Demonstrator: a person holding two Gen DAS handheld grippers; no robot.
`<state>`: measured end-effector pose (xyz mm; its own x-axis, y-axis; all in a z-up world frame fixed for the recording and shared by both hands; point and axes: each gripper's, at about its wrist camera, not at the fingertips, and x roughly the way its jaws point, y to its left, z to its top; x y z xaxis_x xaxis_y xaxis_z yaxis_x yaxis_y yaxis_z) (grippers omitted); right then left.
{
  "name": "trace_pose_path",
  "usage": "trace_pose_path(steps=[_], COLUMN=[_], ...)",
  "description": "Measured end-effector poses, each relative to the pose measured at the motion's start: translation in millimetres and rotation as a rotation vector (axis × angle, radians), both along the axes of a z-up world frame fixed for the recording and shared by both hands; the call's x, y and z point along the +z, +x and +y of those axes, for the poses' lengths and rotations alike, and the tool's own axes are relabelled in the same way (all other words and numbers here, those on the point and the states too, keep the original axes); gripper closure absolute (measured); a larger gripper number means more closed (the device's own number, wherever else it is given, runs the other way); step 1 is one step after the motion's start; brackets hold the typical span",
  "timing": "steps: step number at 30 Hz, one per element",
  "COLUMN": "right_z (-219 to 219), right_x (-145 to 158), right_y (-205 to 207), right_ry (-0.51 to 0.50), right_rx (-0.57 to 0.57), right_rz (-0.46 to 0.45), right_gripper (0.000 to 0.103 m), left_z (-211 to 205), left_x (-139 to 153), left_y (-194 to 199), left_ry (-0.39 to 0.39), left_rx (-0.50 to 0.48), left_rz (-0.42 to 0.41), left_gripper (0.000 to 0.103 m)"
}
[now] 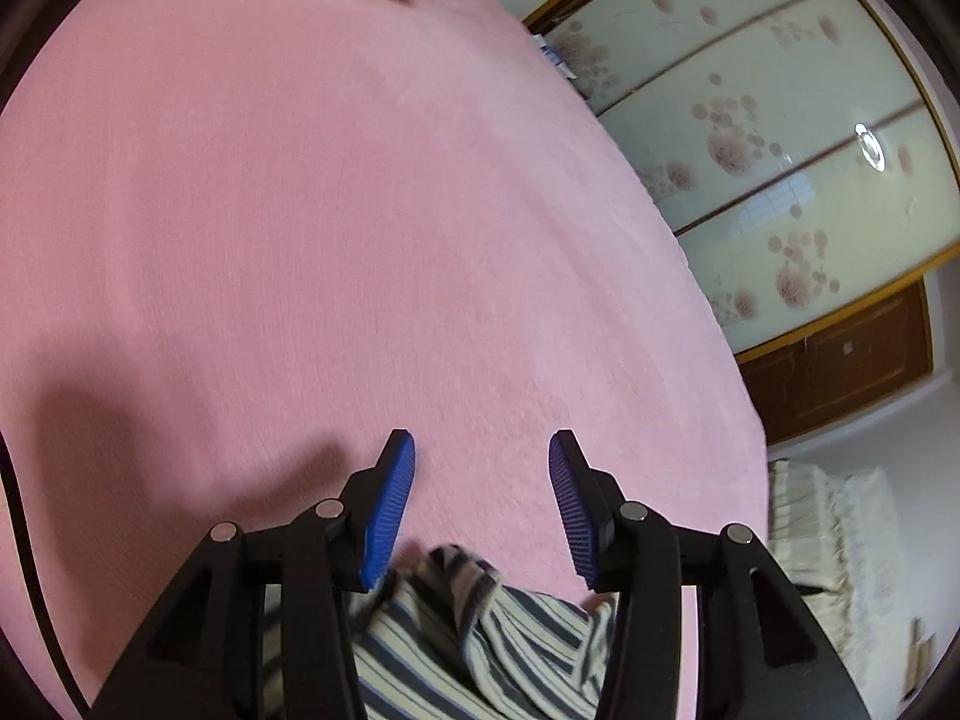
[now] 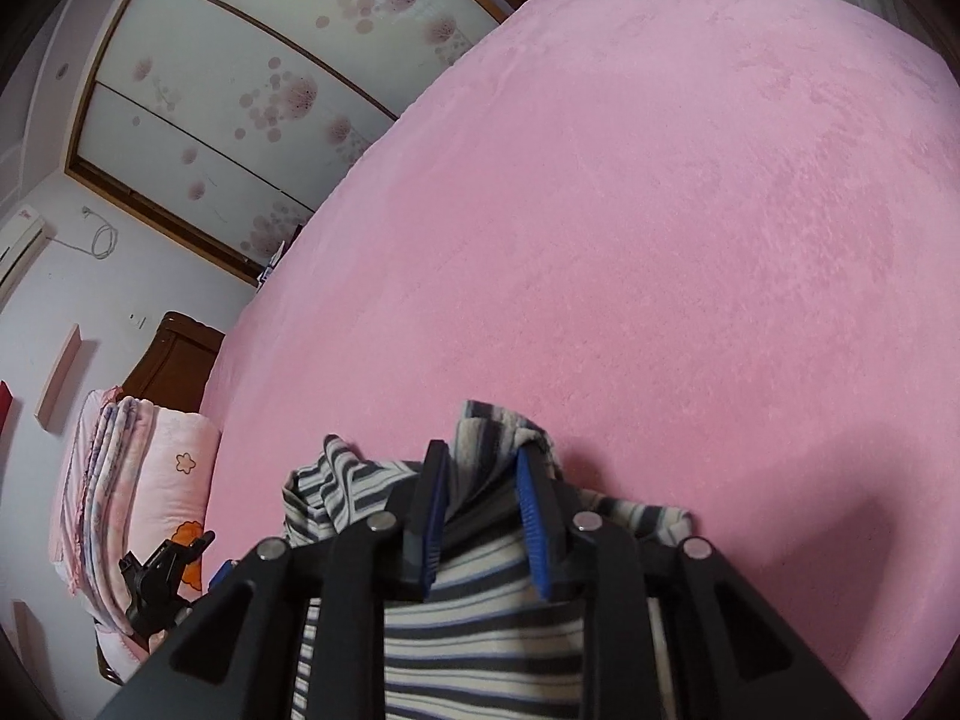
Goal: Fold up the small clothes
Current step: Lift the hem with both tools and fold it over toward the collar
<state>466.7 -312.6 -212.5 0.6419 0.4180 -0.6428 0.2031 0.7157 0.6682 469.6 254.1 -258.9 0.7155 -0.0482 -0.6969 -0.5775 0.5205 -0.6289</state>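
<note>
The striped garment, in bands of dark grey, cream and a thin blue, lies bunched on the pink bed cover at the near edge of both views. No brand, label or lettering can be read on it.

In the right wrist view, the right gripper has its blue ribbed pads a little apart, with a raised fold of the striped cloth standing between them. The fold rises past the fingertips. Whether the pads actually press on the cloth cannot be told.

In the left wrist view, the left gripper stands well open above bare pink cover. Nothing lies between its fingertips; a crumpled edge of the garment sits lower down, between the bases of the fingers, apart from the pads.

Beyond the bed stands a wardrobe with pale sliding doors printed with pinkish blossoms. Folded pink bedding with a cartoon flower motif is stacked beside the bed. A wall air conditioner carries a small red mark, too small to read.
</note>
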Motion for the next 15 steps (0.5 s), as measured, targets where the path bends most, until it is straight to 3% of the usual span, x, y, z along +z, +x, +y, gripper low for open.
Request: trace_pose_path(steps=[1,5,8,12,15], right_z=[-1.7,-24.1,-37.4,-29.7,-2.4], right_x=[-0.9,-8.9,-6.8,15.9,32.7], right_y=[1.5,-7.0,-17.9,-33.7,-42.7], right_ry=[0.019,0.131,0.124,-0.063,-0.217], right_rx=[-0.008,-0.076,-0.093,-0.032,0.086], right_rz=[0.006,0.054,0.054,0.006,-0.035], right_gripper=[0.078,0.046,0.046,0.046,0.052], left_z=[0.3,2.8,4.4,-14.7,-45.7], left_x=[4.4,19.1,28.0,41.5,43.0], left_y=[-0.7,-11.9,-23.5,-30.8,-42.3], left_ry=[0.023,0.098,0.161,0.265,0.322], left_rx=[-0.011,-0.06,-0.104,-0.291,-0.512], left_rz=[-0.001,0.015,0.029,0.046,0.07], left_gripper=[0.059,0.058,0.058,0.058,0.058])
